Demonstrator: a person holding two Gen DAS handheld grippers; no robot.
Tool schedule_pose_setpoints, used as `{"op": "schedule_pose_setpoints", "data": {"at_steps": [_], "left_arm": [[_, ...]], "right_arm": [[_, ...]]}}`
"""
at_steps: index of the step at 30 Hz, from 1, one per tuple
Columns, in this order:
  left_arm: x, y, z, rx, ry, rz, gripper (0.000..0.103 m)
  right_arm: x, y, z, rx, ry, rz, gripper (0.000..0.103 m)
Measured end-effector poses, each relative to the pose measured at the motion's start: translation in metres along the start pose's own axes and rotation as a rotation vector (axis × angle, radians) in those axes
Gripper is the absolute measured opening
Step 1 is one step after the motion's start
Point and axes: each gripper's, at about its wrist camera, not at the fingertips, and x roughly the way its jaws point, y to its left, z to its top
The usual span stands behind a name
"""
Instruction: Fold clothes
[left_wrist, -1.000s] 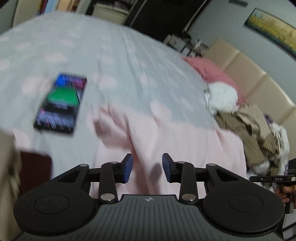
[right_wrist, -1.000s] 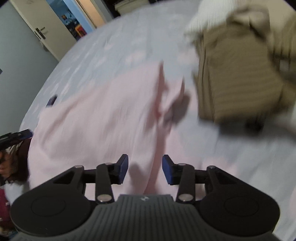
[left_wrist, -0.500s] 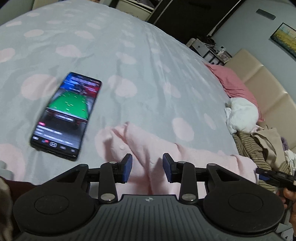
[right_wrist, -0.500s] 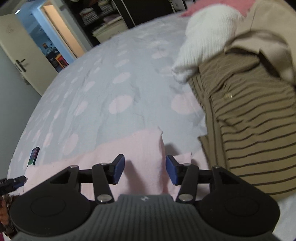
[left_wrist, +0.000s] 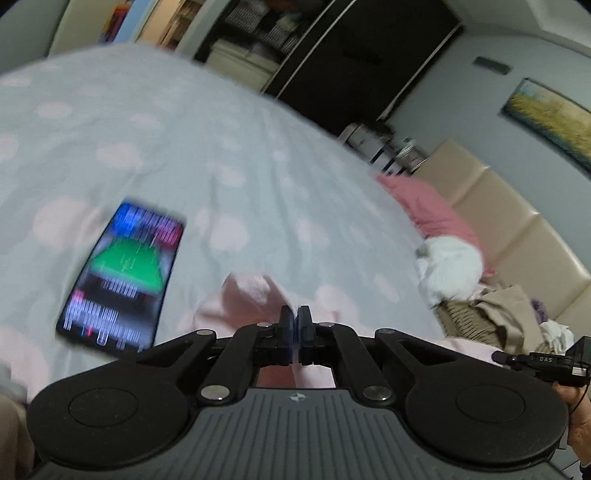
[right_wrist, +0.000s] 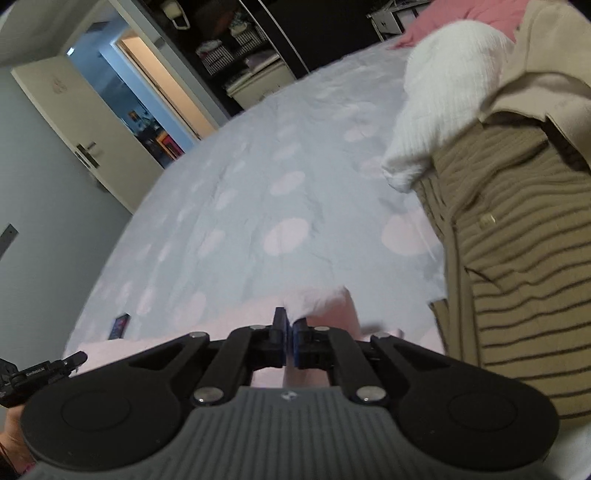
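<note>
A pale pink garment lies across the near edge of the spotted grey bed. My left gripper is shut on a raised corner of it, the cloth pinched between the blue pads. In the right wrist view the same pink garment bunches at my right gripper, which is shut on its other corner. The rest of the garment hangs below both grippers, hidden by their bodies. The right gripper shows at the right edge of the left view, and the left gripper at the left edge of the right view.
A lit phone lies on the bed left of the pink corner. A pile of clothes sits at the right: a white knit, a brown striped cardigan, a beige piece. A pink pillow and beige headboard lie beyond.
Both grippers went from open to shut, each pinching a corner of the pink garment. Both views have tilted upward since half a second ago, and the left one is blurred.
</note>
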Motion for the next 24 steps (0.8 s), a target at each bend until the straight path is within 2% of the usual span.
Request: {"op": "schedule_pose_setpoints", "data": {"at_steps": [6, 9, 10, 11, 12, 13, 16, 19, 24], "left_arm": [[0.003, 0.009, -0.007, -0.03, 0.007, 0.049, 0.001], [-0.005, 0.005, -0.016, -0.027, 0.03, 0.017, 0.004], [-0.008, 0.003, -0.019, -0.026, 0.037, 0.007, 0.009], [-0.011, 0.002, -0.022, -0.026, 0.045, -0.004, 0.021], [-0.013, 0.001, -0.026, -0.025, 0.052, -0.015, 0.027], [-0.016, -0.001, -0.029, -0.024, 0.06, -0.026, 0.031], [-0.025, -0.005, -0.038, -0.021, 0.083, -0.058, 0.031], [-0.033, -0.009, -0.048, -0.018, 0.105, -0.09, 0.031], [-0.045, -0.017, -0.066, 0.003, 0.148, -0.133, 0.031]], "right_arm": [[0.003, -0.019, -0.004, 0.041, 0.017, -0.036, 0.003], [-0.007, -0.019, -0.008, 0.029, 0.004, -0.009, 0.012], [-0.013, -0.016, -0.009, 0.016, -0.007, 0.013, 0.03], [-0.019, -0.013, -0.011, 0.003, -0.017, 0.034, 0.054], [-0.024, -0.009, -0.014, -0.016, -0.029, 0.045, 0.059], [-0.029, -0.005, -0.019, -0.038, -0.041, 0.052, 0.059], [-0.037, 0.002, -0.033, -0.051, -0.021, 0.074, 0.059], [-0.039, 0.006, -0.054, -0.049, 0.036, 0.09, 0.059], [-0.049, 0.012, -0.084, -0.137, 0.098, 0.066, 0.059]]}}
